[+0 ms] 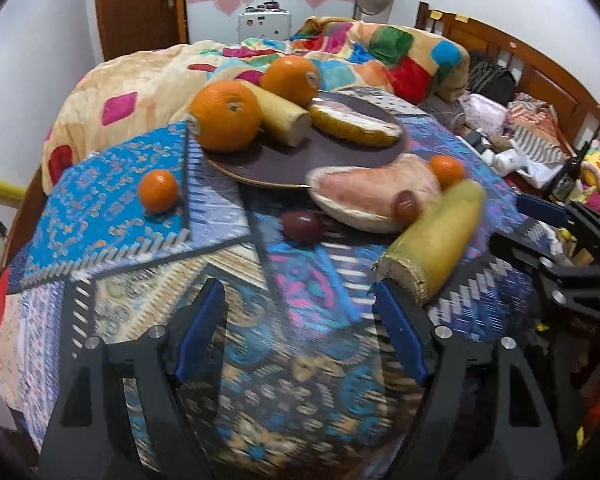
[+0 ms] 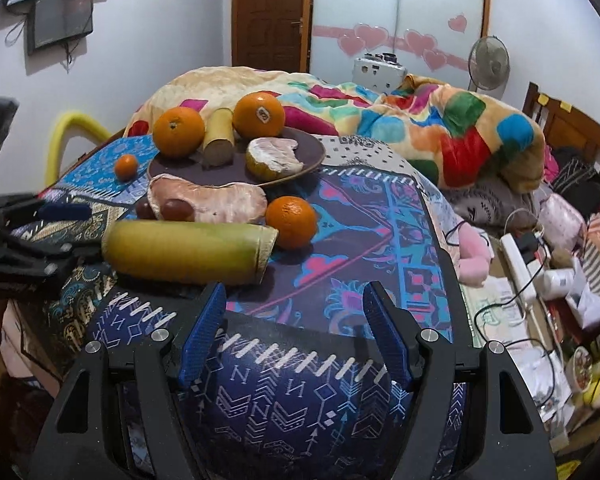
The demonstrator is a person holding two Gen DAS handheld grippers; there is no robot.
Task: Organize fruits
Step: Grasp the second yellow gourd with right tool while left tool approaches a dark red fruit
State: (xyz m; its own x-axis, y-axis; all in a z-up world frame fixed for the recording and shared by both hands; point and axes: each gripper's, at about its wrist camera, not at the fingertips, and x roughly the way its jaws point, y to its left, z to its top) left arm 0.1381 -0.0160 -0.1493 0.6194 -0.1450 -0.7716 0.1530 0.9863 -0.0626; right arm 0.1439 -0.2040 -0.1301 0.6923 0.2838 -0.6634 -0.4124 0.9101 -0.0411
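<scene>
A dark plate [image 1: 260, 168] [image 2: 320, 156] holds two big oranges [image 1: 225, 115] [image 2: 259, 114], a short yellow stalk piece [image 1: 282, 118] and a pomelo wedge [image 2: 274, 158]. In front of it on the patterned cloth lie a pink pomelo piece [image 1: 364, 196] [image 2: 216, 198], two dark small fruits [image 1: 302, 224] [image 2: 176, 209], two tangerines [image 1: 158, 191] [image 2: 291, 222] and a long yellow-green stalk piece [image 1: 436, 240] [image 2: 188, 250]. My left gripper [image 1: 300, 320] is open and holds nothing, its right finger just below the long piece's cut end. My right gripper [image 2: 296, 320] is open over bare cloth, nearer than that piece.
The cloth-covered table [image 2: 300, 392] stands against a bed with a colourful blanket [image 2: 440, 132]. A power strip [image 2: 520, 264], cables and clutter lie low on the right. A yellow chair back [image 2: 72, 128] stands at the left, a fan [image 2: 490, 62] at the back.
</scene>
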